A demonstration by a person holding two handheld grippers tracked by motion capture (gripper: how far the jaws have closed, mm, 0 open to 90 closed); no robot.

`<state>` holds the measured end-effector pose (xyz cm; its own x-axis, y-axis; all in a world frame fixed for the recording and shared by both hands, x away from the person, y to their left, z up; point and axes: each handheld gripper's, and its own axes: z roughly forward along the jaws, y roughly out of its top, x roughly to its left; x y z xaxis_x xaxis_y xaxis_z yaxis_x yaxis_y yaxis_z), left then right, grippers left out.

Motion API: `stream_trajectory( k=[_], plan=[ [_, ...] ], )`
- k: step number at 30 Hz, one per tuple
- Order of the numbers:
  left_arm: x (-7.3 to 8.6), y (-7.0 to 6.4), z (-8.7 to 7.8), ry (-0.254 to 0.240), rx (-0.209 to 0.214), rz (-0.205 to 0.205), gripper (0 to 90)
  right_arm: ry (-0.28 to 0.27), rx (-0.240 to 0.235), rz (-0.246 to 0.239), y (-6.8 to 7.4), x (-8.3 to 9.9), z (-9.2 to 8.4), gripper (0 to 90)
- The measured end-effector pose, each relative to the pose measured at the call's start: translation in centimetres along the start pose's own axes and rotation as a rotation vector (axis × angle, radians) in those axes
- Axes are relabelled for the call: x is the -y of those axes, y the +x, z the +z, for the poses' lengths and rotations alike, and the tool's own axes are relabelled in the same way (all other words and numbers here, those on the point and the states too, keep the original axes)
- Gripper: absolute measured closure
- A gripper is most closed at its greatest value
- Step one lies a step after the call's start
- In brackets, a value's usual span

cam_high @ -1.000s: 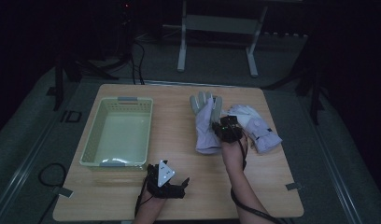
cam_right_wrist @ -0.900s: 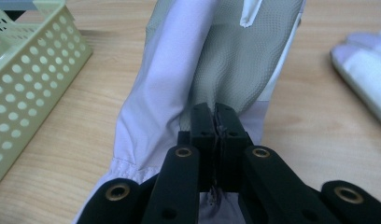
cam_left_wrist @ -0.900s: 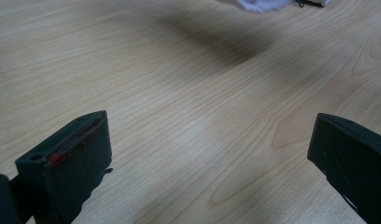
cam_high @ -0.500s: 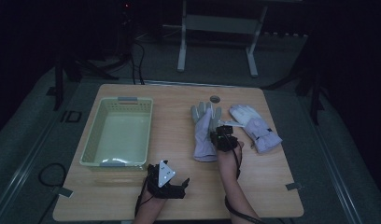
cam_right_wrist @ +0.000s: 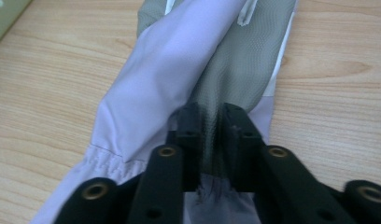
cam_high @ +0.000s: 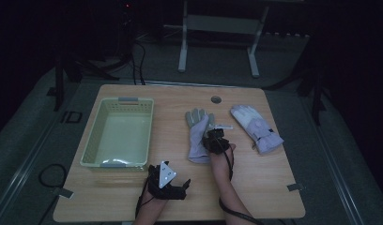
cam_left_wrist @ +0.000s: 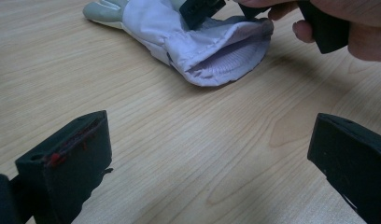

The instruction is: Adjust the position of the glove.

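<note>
Fabric alone sat clenched in my right gripper [cam_right_wrist: 211,122], pinching the near glove [cam_high: 197,136] by its cuff, beside the basket [cam_high: 118,136]; it could slip if I lifted fast. My left gripper [cam_left_wrist: 209,158] waited released. Half a second earlier, my right hand reached farther forward along that glove.

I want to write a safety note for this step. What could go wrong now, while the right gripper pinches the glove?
1. The right gripper pinches only a thin fold of the near glove close to its cuff, so the fabric may slip out when lifted.
2. Held by the cuff, the glove would likely hang long, and its fingers might catch the basket rim.
3. The left gripper is open and apart from the glove, so nothing else steadies it.
</note>
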<state>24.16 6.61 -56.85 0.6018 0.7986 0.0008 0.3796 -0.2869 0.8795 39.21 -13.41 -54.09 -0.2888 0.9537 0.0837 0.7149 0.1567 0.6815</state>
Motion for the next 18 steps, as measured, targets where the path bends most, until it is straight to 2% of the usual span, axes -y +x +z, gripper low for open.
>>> stream_trajectory(
  k=[3, 5, 6, 9, 14, 16, 18],
  plan=[
    [0.0, 0.0, 0.0, 0.001, 0.000, -0.002, 0.0, 0.005, -0.024, 0.010, -0.2, -0.2, -0.3, 63.3],
    [0.0, 0.0, 0.0, 0.001, 0.000, -0.002, 0.0, 0.011, -0.042, -0.004, -0.3, -0.4, -0.5, 57.9],
    [0.0, 0.0, 0.0, 0.001, 0.000, -0.002, 0.0, 0.011, -0.042, -0.004, -0.3, -0.4, -0.5, 57.9],
    [0.0, 0.0, 0.0, 0.001, 0.000, -0.002, 0.0, 0.006, -0.035, -0.028, -0.6, -0.8, -1.4, 48.1],
    [0.0, 0.0, 0.0, 0.002, -0.001, 0.000, 0.0, 0.001, -0.052, -0.064, -1.3, -1.6, -3.0, 45.1],
    [0.0, 0.0, 0.0, 0.002, 0.000, -0.001, 0.0, -0.008, -0.050, -0.071, -1.5, -1.8, -3.4, 47.7],
    [0.0, 0.0, 0.0, 0.002, 0.000, -0.003, 0.0, -0.032, -0.079, -0.081, -2.0, -2.3, -4.5, 49.1]
  ],
)
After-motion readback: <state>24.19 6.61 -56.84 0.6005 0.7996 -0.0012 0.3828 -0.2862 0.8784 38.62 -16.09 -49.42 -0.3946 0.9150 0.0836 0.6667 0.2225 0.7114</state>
